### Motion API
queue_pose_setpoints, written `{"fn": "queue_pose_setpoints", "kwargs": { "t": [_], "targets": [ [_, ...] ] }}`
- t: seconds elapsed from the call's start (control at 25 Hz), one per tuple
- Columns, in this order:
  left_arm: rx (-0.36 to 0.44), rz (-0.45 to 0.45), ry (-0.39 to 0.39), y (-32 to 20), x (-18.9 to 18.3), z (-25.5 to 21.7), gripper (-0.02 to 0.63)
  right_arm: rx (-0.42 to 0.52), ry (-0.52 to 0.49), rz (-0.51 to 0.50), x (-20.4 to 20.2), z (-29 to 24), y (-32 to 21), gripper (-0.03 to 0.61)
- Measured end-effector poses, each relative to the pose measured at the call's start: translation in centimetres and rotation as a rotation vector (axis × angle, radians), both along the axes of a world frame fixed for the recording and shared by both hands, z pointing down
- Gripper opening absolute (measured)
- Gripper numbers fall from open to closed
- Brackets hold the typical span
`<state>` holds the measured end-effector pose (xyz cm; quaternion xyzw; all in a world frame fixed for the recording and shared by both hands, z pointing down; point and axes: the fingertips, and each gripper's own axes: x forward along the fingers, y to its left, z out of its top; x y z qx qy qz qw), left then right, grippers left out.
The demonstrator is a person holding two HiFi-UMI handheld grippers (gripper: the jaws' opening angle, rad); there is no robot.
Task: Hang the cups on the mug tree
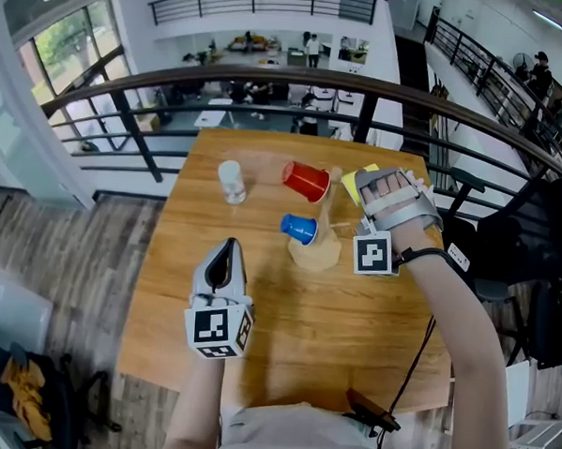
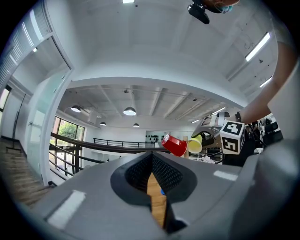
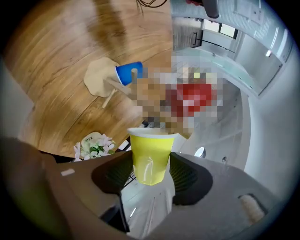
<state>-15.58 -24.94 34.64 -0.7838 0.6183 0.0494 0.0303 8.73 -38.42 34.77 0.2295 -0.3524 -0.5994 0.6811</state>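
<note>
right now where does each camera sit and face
Head view: on the person's head, facing steeply down at the table; both forearms, left gripper and right gripper show.
Left gripper view: on the left gripper, facing across the table toward the red cup; its shut jaws show.
Right gripper view: on the right gripper, facing the table past the yellow cup in its jaws.
Shared: head and right gripper views show the blue cup.
</note>
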Motion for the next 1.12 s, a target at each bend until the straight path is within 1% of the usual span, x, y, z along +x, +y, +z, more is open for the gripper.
{"fn": "queue_pose_setpoints", "kwargs": {
  "t": [0.12,0.2,0.24,0.36,0.4,0.56,0.64,0.8,1.0,1.12],
  "targets": [
    [0.01,0.007,-0.006,0.2,0.3,-0.5,0.014,-0.004,-0.035,0.017,-0.2,0.0,0.0,0.241],
    [0.018,0.014,-0.012,0.4,0.5,-0.8,0.014,0.006,-0.092,0.007,-0.6,-0.1,0.0,0.25],
    [0.022,0.017,-0.014,0.5,0.6,-0.9,0.014,0.016,-0.13,0.003,-0.8,-0.2,0.0,0.27],
    [0.032,0.018,-0.015,0.7,0.8,-1.5,0.014,0.042,-0.262,0.021,-0.7,-0.9,0.6,0.302],
    [0.036,0.018,-0.016,0.7,0.8,-1.7,0.014,0.046,-0.314,0.028,-0.7,-1.2,0.9,0.304],
    [0.057,0.028,-0.037,1.2,1.3,-2.6,0.014,0.076,-0.5,0.042,-0.2,-1.6,1.6,0.345],
    [0.065,0.04,-0.05,1.5,1.6,-2.9,0.014,0.072,-0.631,0.065,0.2,-1.7,2.2,0.356],
    [0.082,0.06,-0.071,1.9,2.2,-3.8,0.014,0.062,-0.929,0.097,0.9,-2.3,3.8,0.356],
    [0.106,0.085,-0.098,2.1,3.1,-5.0,0.014,0.064,-1.192,0.097,1.3,-2.4,6.4,0.354],
    [0.113,0.093,-0.11,2.1,3.6,-5.3,0.014,0.044,-1.362,0.104,1.5,-2.5,8.2,0.316]
  ]
}}
